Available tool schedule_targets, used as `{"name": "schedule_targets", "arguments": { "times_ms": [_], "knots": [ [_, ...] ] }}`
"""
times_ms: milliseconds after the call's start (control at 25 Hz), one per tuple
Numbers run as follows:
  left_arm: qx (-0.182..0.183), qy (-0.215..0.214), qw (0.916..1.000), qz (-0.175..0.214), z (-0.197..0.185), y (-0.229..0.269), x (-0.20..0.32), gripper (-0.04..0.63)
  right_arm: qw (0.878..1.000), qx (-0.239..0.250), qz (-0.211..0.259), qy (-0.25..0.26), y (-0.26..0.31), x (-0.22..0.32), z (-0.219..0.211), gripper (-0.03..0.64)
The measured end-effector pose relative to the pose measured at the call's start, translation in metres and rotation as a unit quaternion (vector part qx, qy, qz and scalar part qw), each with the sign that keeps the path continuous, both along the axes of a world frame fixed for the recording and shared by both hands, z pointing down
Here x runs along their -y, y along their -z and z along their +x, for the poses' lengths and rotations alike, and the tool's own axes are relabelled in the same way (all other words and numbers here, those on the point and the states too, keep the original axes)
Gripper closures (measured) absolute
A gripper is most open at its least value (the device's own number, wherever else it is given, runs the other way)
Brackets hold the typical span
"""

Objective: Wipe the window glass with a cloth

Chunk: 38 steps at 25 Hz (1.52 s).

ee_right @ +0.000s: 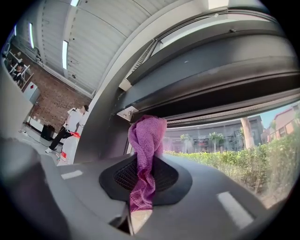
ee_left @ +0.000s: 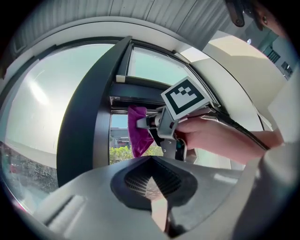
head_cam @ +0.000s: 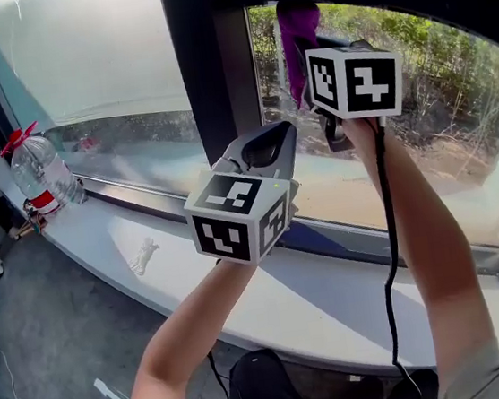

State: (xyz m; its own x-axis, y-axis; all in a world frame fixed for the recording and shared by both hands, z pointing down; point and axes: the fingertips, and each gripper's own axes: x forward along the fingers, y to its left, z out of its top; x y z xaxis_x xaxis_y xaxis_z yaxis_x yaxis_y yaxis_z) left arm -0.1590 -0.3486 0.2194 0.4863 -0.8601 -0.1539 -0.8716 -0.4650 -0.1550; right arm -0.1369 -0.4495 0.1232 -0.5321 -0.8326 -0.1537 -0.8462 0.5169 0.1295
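Purple cloth [ee_right: 146, 154], blk/wht marker cubes [head_cam: 238, 215], dark window frame [head_cam: 201, 64], white sill [head_cam: 335, 310], red-cap bottle [head_cam: 40, 170].

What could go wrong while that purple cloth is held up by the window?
The purple cloth is pinched as a thin bunch in the right gripper, so rubbing might tug it loose. Bunched like that, little cloth would meet the window glass, and the hard fingers might scrape it or bump the dark frame. The black cable hanging along the arm could snag on the left gripper.
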Motion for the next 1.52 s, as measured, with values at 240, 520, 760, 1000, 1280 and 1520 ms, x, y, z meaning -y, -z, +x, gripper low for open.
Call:
{"name": "schedule_targets", "arguments": {
  "times_ms": [240, 520, 760, 1000, 1280, 1520],
  "knots": [
    [0.006, 0.019, 0.9998, -0.006, -0.02, -0.006, -0.004, 0.595, 1.0, -0.004, -0.003, 0.01, -0.004, 0.009, -0.041, 0.54],
    [0.005, 0.034, 0.9994, -0.007, -0.03, -0.009, -0.009, 0.595, 0.999, -0.008, 0.0, 0.036, -0.01, 0.012, -0.061, 0.54],
    [0.0, 0.016, 0.9999, -0.005, -0.017, -0.009, -0.013, 0.595, 0.996, 0.005, 0.035, 0.078, -0.013, -0.023, -0.035, 0.54],
    [-0.01, -0.027, 0.9996, -0.004, 0.026, -0.01, -0.015, 0.595, 0.997, 0.016, 0.058, 0.053, -0.03, -0.073, 0.051, 0.539],
    [-0.007, -0.078, 0.9969, -0.011, 0.099, -0.02, -0.02, 0.595, 0.998, 0.025, 0.057, -0.006, -0.063, -0.104, 0.169, 0.538],
    [0.003, -0.119, 0.9928, -0.012, 0.163, -0.022, -0.022, 0.595, 0.992, 0.049, 0.063, -0.097, -0.069, -0.13, 0.293, 0.538]
  ]
}}
